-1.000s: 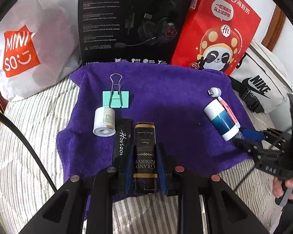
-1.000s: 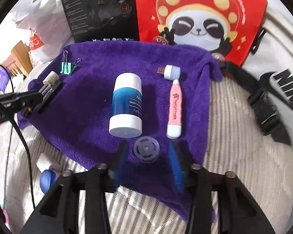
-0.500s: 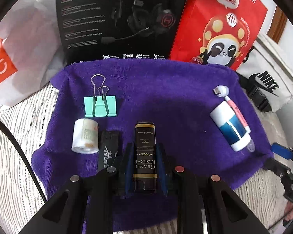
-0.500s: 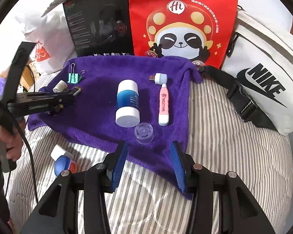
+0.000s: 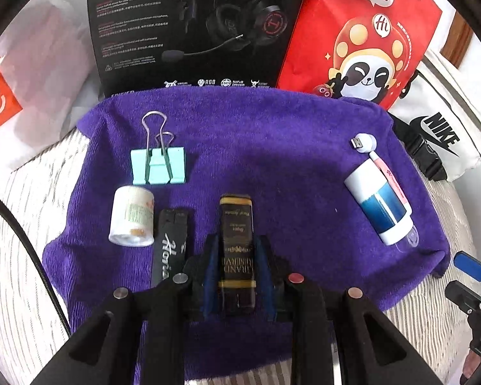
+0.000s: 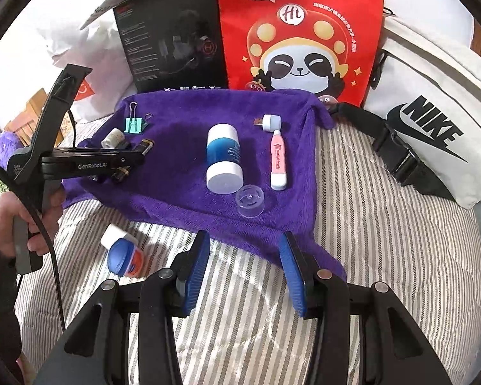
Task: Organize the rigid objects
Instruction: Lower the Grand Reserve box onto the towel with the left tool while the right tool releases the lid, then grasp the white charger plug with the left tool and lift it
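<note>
Left gripper (image 5: 237, 276) clamps a dark rectangular gold-lettered box (image 5: 236, 240) over the purple towel (image 5: 272, 160); right gripper (image 6: 245, 272) gapes empty; blue-capped jar (image 6: 123, 255) remains off-towel.

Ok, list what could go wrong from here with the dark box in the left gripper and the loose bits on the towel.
1. The left gripper is shut on the dark, gold-lettered rectangular box; set down carelessly, it might bump the flat black Horizon-labelled bar close beside it.
2. The clear round plastic cap sits near the purple towel's front edge and could roll off.
3. The blue-and-white jar lies off the towel on the striped bedding, easily missed.
</note>
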Action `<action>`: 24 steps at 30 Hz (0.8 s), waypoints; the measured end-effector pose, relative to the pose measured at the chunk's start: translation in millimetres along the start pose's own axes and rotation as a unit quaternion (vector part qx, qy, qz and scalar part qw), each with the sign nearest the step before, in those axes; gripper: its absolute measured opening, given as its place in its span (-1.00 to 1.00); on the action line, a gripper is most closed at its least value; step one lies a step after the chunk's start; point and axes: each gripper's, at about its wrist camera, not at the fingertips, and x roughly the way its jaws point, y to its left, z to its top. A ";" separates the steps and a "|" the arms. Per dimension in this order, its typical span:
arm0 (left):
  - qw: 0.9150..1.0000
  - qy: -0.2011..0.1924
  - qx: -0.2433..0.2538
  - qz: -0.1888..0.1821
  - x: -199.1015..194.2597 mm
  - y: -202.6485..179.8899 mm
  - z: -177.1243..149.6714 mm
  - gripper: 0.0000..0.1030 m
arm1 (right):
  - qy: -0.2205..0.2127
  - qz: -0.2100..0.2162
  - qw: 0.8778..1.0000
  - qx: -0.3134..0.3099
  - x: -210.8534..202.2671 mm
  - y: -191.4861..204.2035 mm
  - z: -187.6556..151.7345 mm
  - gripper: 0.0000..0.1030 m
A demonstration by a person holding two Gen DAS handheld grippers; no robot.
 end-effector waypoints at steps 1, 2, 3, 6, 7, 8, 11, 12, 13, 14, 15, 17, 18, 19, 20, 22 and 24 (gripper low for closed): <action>1.000 0.004 -0.002 0.000 -1.4 0.2 -1.2 -0.54 | -0.002 -0.001 1.000 -0.002 -2.6 0.9 -1.2 -0.12; 1.000 0.008 -0.006 -0.001 -3.6 0.5 -3.2 -0.54 | -0.003 0.000 1.000 -0.002 -4.8 1.7 -2.1 -0.12; 1.000 0.009 -0.008 -0.002 -6.2 0.5 -5.2 -0.54 | -0.003 0.000 1.000 -0.001 -6.8 2.3 -2.9 -0.12; 1.000 0.003 -0.007 -0.004 -21.4 -3.3 -13.7 -0.54 | -0.008 0.004 1.000 0.002 -14.5 4.3 -6.6 -0.12; 1.000 -0.002 -0.006 -0.005 -28.6 -5.6 -16.9 -0.54 | -0.010 0.006 1.000 0.003 -17.4 5.0 -8.4 -0.12; 1.000 -0.006 -0.005 -0.009 -36.5 -8.6 -20.6 -0.54 | -0.011 0.007 1.000 0.003 -20.2 6.2 -10.3 -0.12; 1.000 -0.021 0.001 -0.021 -57.6 -17.4 -31.4 -0.39 | -0.015 0.007 1.000 0.004 -27.7 8.9 -16.5 -0.12; 0.999 -0.028 0.005 -0.024 -65.4 -22.2 -37.2 -0.31 | -0.016 0.008 1.000 0.006 -29.7 9.4 -18.4 -0.12; 0.999 -0.033 0.008 -0.026 -70.5 -26.0 -41.5 -0.22 | -0.017 0.010 1.000 0.008 -32.3 9.6 -21.6 -0.12; 0.999 -0.037 0.011 -0.029 -74.8 -31.1 -46.0 -0.19 | -0.016 0.011 1.000 0.008 -34.0 10.0 -24.1 -0.12; 0.999 -0.040 0.015 -0.032 -78.8 -36.1 -52.2 -0.13 | -0.015 0.010 1.000 0.009 -35.2 10.0 -26.2 -0.12; 0.998 -0.040 0.019 -0.034 -83.2 -41.4 -63.0 -0.10 | -0.015 0.010 1.000 0.010 -38.9 9.8 -32.5 -0.12; 0.998 -0.037 0.022 -0.035 -82.3 -45.1 -69.0 -0.10 | -0.014 0.010 1.000 0.011 -40.6 9.4 -36.2 -0.12; 0.999 -0.035 0.023 -0.035 -80.9 -46.8 -73.4 -0.10 | -0.013 0.009 1.000 0.012 -42.0 8.9 -39.4 -0.12; 0.999 -0.031 0.024 -0.032 -77.8 -49.1 -76.7 -0.10 | -0.013 0.008 1.000 0.013 -43.5 8.5 -42.3 -0.12; 0.999 -0.022 0.028 -0.021 -68.7 -53.3 -82.3 -0.10 | -0.012 0.008 1.000 0.014 -46.6 7.6 -48.3 -0.12; 0.999 -0.010 0.025 -0.026 -61.4 -54.4 -86.6 -0.10 | -0.009 0.006 1.000 0.015 -49.0 6.5 -53.8 -0.12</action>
